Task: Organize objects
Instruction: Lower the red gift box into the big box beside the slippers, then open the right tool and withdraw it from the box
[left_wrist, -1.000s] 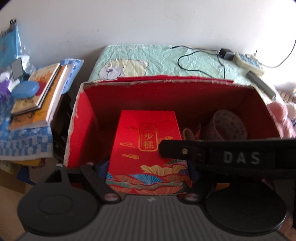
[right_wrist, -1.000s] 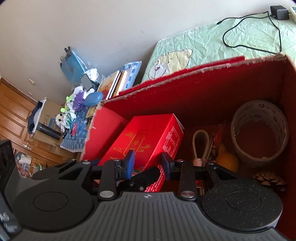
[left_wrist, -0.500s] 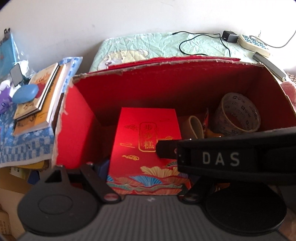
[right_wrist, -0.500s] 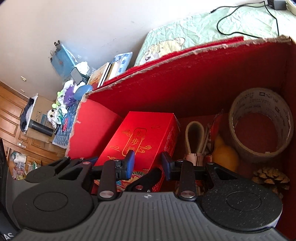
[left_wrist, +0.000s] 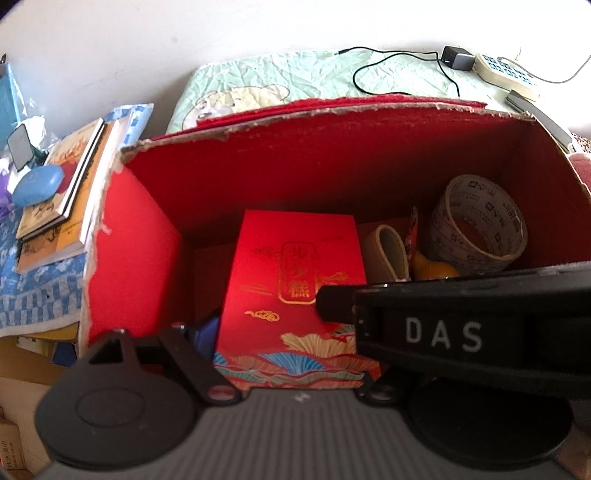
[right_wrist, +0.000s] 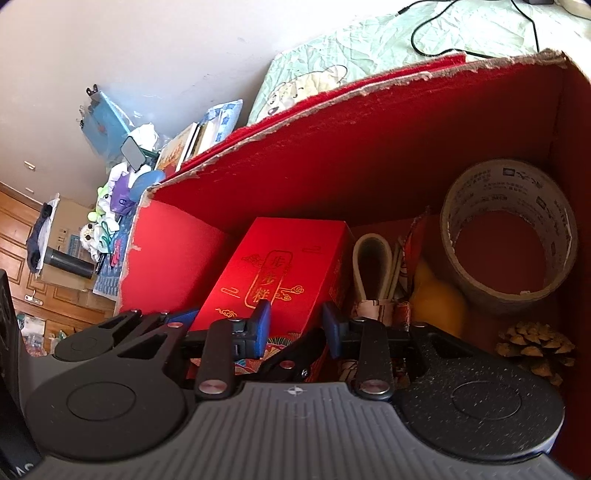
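Now lower in bin: left gripper wide astride box; right gripper part-open, empty; lift unstarted.

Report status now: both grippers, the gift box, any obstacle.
Right gripper open, over gift box. Left gripper fingertips hidden. Gift box inside red carton. Tape roll and pinecone alongside, apart.

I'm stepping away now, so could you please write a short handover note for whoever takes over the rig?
Left tongs straddle the red gift box inside the red carton; grip unclear, one finger hidden.
Right tongs are open and empty, near the gift box.
Done: tape roll and pine cone lie in the carton.
Left: probably settle the gift box and let go; books are outside.
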